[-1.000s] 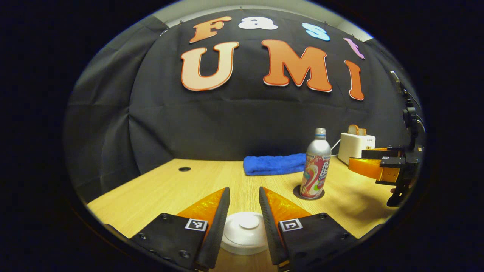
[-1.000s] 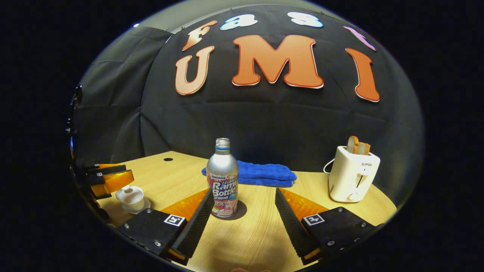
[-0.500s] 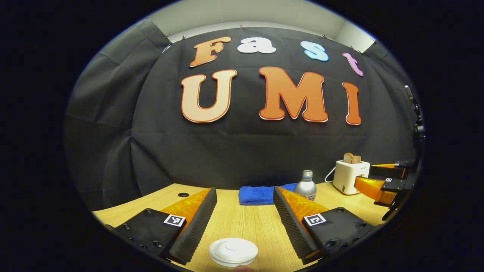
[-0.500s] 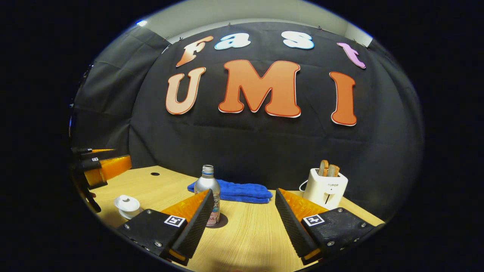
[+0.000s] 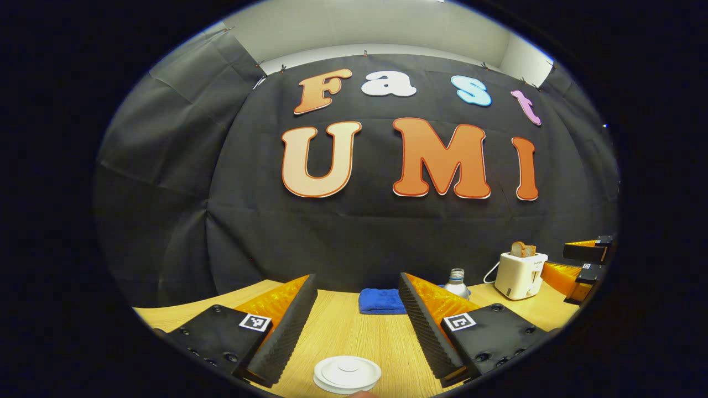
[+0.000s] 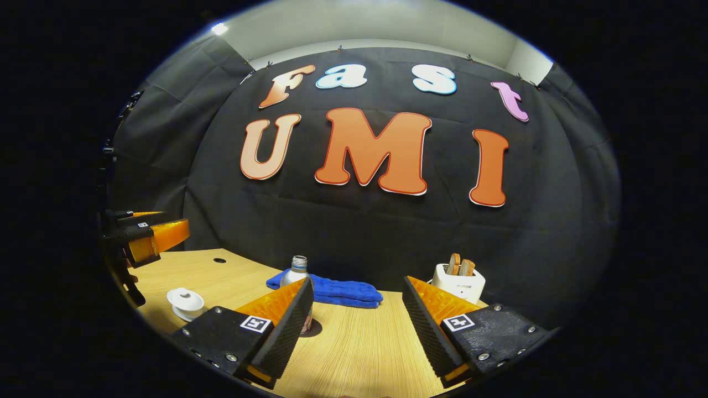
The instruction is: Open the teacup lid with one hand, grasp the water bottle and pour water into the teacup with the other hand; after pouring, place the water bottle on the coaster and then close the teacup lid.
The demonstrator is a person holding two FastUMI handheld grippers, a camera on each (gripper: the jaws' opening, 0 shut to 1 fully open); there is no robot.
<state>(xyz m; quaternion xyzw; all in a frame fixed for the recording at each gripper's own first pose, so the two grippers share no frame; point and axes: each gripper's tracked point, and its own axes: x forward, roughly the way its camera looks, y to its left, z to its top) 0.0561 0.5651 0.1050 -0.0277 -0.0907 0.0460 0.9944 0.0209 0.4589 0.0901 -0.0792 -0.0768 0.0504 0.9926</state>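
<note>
Left gripper (image 5: 357,309): fingers spread wide, holding nothing, raised above the surface (image 5: 354,331).
Teacup lid (image 5: 347,373): seated flat on the teacup, directly below and just ahead of the left gripper, centred in the gap between its fingers; in the right gripper view the teacup (image 6: 186,302) stands far off to that gripper's left.
Right gripper (image 6: 357,309): fingers spread wide, empty.
Water bottle (image 6: 298,271): upright, long axis vertical, standing on the dark coaster (image 6: 312,330); ahead of the right gripper and partly behind its left finger, not touched.
Nearer gripper: left for the teacup, right for the bottle.
Step status: judged complete or nearly so, since lid is on and bottle rests on coaster.
Background items: blue towel (image 6: 337,290) and toaster (image 6: 459,281), beyond the bottle.
</note>
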